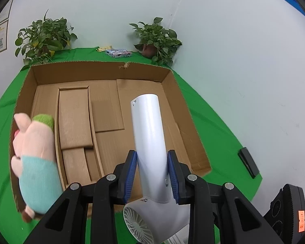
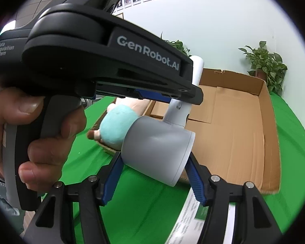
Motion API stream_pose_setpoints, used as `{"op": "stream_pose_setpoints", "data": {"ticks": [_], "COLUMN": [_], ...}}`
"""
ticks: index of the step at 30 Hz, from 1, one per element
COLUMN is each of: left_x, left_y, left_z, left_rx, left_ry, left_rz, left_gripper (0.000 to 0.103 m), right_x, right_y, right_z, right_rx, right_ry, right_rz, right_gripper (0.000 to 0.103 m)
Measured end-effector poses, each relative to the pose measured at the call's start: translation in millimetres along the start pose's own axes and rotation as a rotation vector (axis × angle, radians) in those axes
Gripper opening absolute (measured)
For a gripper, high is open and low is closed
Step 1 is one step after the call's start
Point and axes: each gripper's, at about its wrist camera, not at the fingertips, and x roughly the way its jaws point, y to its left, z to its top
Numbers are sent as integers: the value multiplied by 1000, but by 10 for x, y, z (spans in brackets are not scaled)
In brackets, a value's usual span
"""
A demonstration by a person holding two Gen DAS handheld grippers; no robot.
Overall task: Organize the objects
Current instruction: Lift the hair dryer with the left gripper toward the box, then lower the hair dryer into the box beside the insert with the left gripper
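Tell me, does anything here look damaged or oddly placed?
Two small things. The cardboard box has a torn, frayed notch in the top edge of its far wall. The plush toy lies slumped over the box's near left corner, partly in and partly hanging out. Otherwise nothing looks spilled or broken.

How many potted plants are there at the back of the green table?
2. One plant stands at the back left, behind the cardboard box; the other plant stands at the back right, by the wall. Others may be out of view.

Between my left fingers (image 1: 133, 172): hair dryer (image 1: 149, 134) handle.
Beyond them: box (image 1: 172, 109).
Left: plush toy (image 1: 35, 158) on box wall.
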Motion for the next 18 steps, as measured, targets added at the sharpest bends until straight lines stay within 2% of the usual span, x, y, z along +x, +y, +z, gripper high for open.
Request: {"op": "stream_pose_setpoints", "data": {"ticks": [5,12,18], "left_x": [463,1135,1475], "left_y": [172,448,582], "left_z": [144,151,108], "left_rx": [-22,-84,-111], "left_ry": [61,159,233], "left_rz": [15,33,61], "left_gripper": [28,28,28], "right_x": [286,771,1115], "right_y": [-239,-626,-833], "right_z": [69,17,-78], "right_rx": [12,82,123], "right_ry": [49,152,236], "right_rz": [21,78,112], "right_gripper": [61,61,60]}}
